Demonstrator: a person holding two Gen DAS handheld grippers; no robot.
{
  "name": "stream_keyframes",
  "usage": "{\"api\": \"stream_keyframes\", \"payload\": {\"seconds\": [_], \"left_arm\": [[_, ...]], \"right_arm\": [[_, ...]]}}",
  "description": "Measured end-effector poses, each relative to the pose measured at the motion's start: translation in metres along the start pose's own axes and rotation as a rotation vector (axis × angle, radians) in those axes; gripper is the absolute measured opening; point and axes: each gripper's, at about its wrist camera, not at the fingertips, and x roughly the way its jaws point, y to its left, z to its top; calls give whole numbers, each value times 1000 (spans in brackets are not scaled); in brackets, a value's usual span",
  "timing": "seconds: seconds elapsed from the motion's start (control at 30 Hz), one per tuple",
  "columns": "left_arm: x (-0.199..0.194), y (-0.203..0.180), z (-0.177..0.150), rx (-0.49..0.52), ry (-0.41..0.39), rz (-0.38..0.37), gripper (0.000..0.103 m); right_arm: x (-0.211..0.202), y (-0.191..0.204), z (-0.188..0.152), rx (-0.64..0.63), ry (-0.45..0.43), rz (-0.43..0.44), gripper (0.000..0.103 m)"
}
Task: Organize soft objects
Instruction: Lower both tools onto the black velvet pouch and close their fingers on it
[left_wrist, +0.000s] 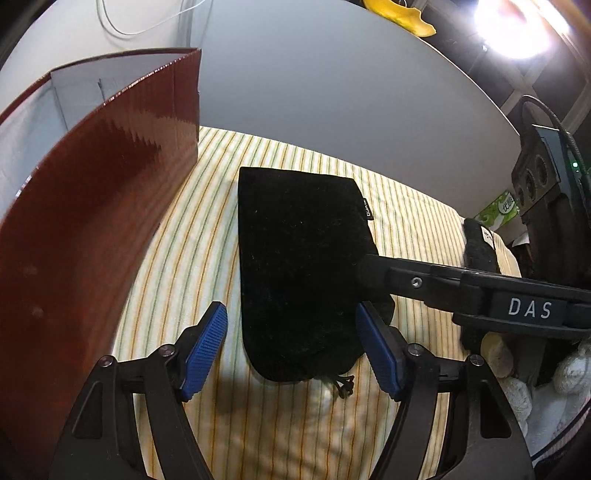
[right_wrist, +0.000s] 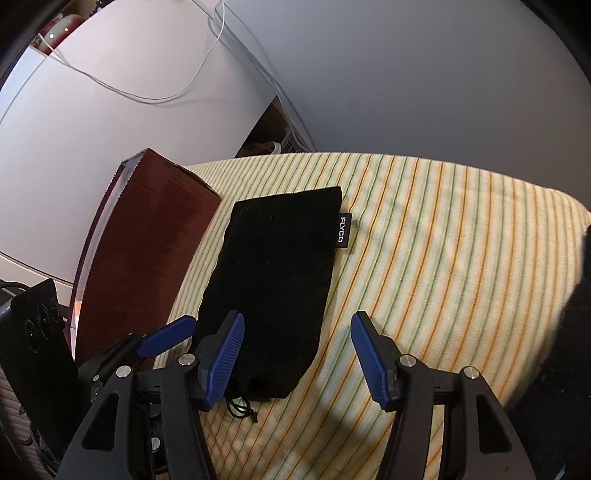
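Observation:
A black velvet drawstring pouch (left_wrist: 299, 266) lies flat on a striped cloth (left_wrist: 192, 229), its cord end nearest me. My left gripper (left_wrist: 291, 314) is open over that near end, one blue pad left of the pouch and the other above its right edge. From the right, a finger (left_wrist: 406, 277) of my right gripper reaches to the pouch's right side. In the right wrist view the pouch (right_wrist: 280, 266) shows a FLYCO tag. My right gripper (right_wrist: 297, 325) is open, and the pouch's lower right corner lies between its pads. A pad of the left gripper (right_wrist: 166, 336) shows beside it.
An open red-brown box (left_wrist: 92, 221) with a white inside stands on the cloth just left of the pouch, also the box (right_wrist: 147, 240). A dark furry item (left_wrist: 480, 247) and white plush pieces (left_wrist: 517, 387) lie at the right. A white cable (right_wrist: 147, 96) runs along the wall.

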Motion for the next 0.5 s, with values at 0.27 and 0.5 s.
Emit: {"api": "stream_keyframes", "payload": {"seconds": [0.27,0.5], "left_arm": [[3,2,1,-18,8,-39,59],[-3,-7,1,20,-21,-15,48]], "right_arm": [[11,8,4,-6,23,21,38],[19,10,4,15,26,32,29]]}}
